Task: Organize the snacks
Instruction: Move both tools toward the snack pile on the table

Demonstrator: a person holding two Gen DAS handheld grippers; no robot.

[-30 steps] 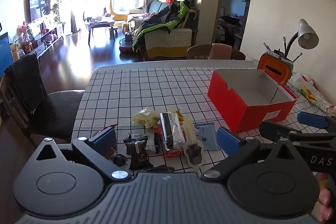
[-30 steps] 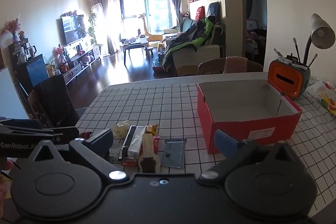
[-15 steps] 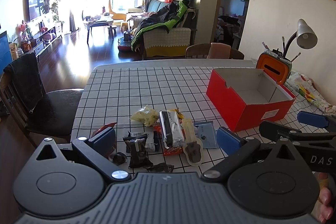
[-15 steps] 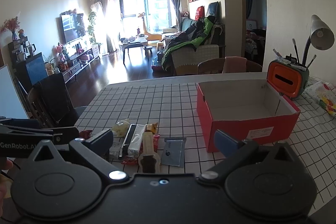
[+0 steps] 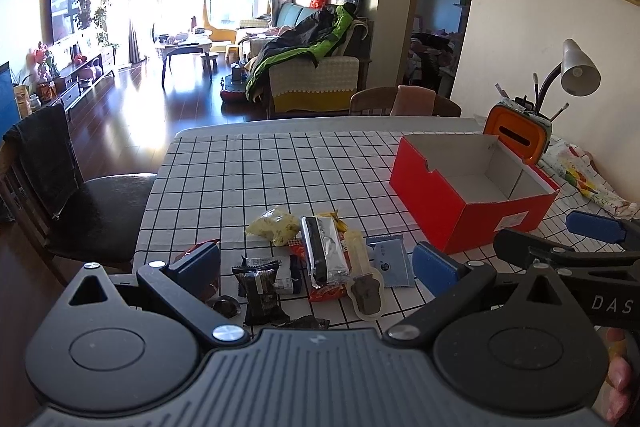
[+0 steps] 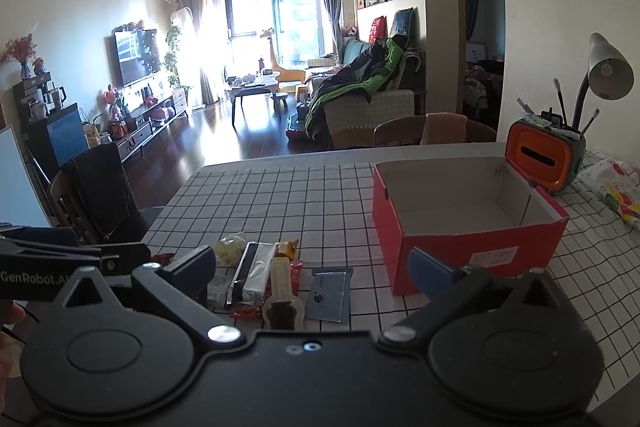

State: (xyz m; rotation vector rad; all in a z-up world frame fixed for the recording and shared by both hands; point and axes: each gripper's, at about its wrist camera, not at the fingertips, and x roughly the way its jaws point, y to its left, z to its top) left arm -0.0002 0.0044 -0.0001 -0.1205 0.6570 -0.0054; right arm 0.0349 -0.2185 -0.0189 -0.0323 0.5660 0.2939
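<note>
Fingers [image 5: 434, 263] of the left gripper [image 5: 316, 263] are spread wide and empty above the near table edge; the right gripper [image 6: 316, 267] is likewise held apart with nothing between its pads, and "GenRobot.AI" can be read on the other tool at the left of its view. Just beyond them the snacks [image 5: 320, 259] are clustered on the checked tablecloth [image 5: 280, 167]: a silver packet [image 5: 322, 251], a dark wrapped cake [image 5: 260, 293], a yellow bag [image 5: 274, 227] and a blue sachet [image 5: 390, 259]. Further right, well apart from them, the open red box [image 5: 472, 187] is seen, with a white label too small to read. Behind it an orange holder [image 5: 516, 139] and a desk lamp [image 5: 576, 71] are placed. Beyond the table a sunlit living room with sofa [image 5: 316, 67] and television [image 6: 134, 55] is visible
</note>
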